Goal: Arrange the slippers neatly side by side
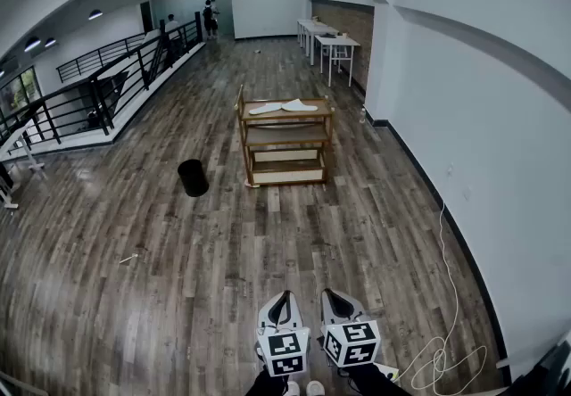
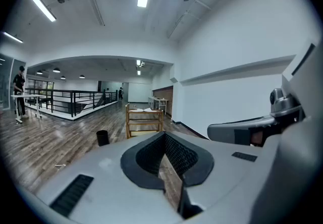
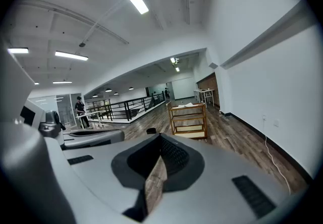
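Two white slippers (image 1: 284, 106) lie on the top shelf of a wooden rack (image 1: 285, 143) some way ahead on the wood floor, their toes angled towards each other. The rack (image 2: 144, 121) shows small in the left gripper view and again as the rack (image 3: 189, 119) in the right gripper view, with the slippers (image 3: 187, 105) as pale shapes on top. My left gripper (image 1: 282, 296) and right gripper (image 1: 335, 294) are held low and close to me, side by side, far short of the rack. Both are shut with nothing between the jaws.
A black bin (image 1: 192, 177) stands on the floor left of the rack. A white wall (image 1: 464, 118) runs along the right, with a white cable (image 1: 442, 350) coiled at its foot. A black railing (image 1: 107, 91) borders the left. White tables (image 1: 328, 42) stand far back.
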A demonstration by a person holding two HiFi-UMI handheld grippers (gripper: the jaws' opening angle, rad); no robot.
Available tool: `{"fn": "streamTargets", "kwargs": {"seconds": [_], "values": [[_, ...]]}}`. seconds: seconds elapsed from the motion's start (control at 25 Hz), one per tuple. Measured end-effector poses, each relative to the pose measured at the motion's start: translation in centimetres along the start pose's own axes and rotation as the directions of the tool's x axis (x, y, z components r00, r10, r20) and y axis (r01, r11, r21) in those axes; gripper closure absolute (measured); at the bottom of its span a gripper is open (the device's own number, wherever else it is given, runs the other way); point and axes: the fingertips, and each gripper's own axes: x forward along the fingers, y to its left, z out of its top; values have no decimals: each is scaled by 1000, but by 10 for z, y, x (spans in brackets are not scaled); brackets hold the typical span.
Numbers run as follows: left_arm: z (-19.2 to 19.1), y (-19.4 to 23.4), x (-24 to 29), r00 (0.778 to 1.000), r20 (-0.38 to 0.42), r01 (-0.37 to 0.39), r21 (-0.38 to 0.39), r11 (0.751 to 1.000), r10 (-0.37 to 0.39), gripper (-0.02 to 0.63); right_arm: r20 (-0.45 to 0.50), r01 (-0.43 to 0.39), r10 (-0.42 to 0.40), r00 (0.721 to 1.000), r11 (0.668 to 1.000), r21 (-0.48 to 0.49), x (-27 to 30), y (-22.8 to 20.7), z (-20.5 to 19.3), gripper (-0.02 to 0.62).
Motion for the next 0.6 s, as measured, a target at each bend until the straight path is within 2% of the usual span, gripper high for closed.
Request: {"fn": "streamTargets", "kwargs": {"seconds": [0.6], "values": [[-6, 1, -9, 1000, -7, -13, -11, 1000, 13, 604, 13, -10, 10, 1000, 1000, 10, -6, 5, -1, 597]]}}
